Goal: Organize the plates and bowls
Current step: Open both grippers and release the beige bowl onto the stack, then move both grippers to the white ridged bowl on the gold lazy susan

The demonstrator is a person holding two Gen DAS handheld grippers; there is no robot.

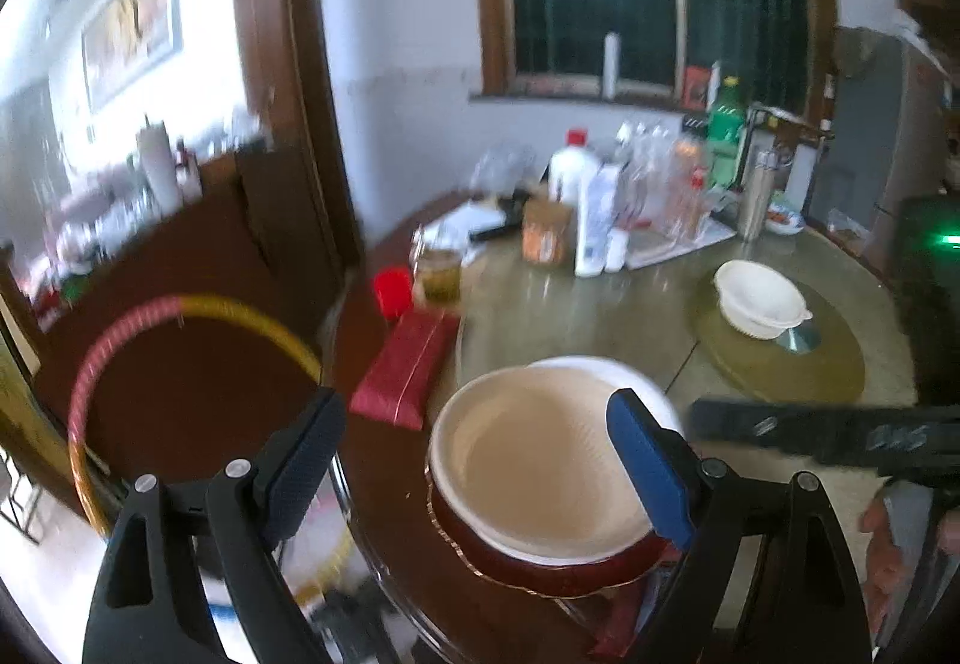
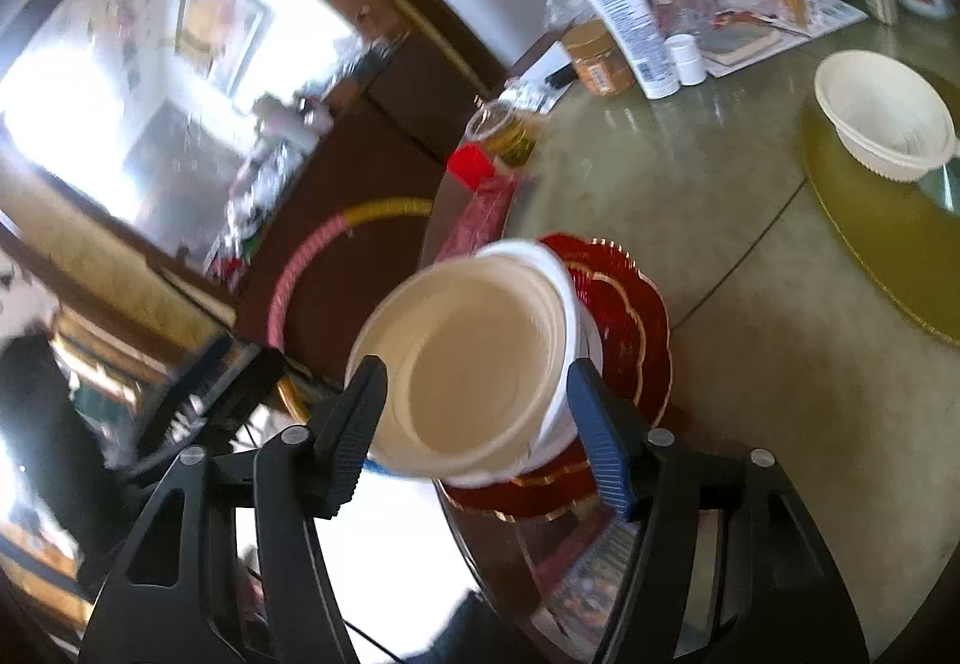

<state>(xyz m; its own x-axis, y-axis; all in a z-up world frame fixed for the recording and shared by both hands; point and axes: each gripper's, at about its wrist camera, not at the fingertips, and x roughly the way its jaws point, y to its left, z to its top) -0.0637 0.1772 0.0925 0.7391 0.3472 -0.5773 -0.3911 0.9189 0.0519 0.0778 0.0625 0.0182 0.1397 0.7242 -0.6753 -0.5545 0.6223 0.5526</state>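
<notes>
**Ana:** Bowls first. The stack of cream bowls (image 2: 474, 358) sits on the red plates (image 2: 630, 316) at the bench (image 2: 690, 196) edge, centre of the right wrist view. They look like thin disposable ware, I'd guess light, a bit flexible, easily dented or tipped if squeezed hard.

**Ben:** So where to grip?

**Ana:** Across the rim, gently, or under the plates, which seem stiffer and likely more fragile with that gilt scalloped edge. The right gripper (image 2: 480, 424) straddles the stack, jaws apart; blur hides whether the pads touch, so I read it as not clamped.

**Ben:** And the left gripper (image 1: 480, 460)?

**Ana:** Wide open, nothing held, stack at lower centre.

**Ben:** Differences between views?

**Ana:** Left wrist view shows the window and a hand at lower right; right shows the plates' layered rims. Both show the lone white bowl (image 1: 759, 304) on the yellow turntable (image 1: 798, 370).
</notes>
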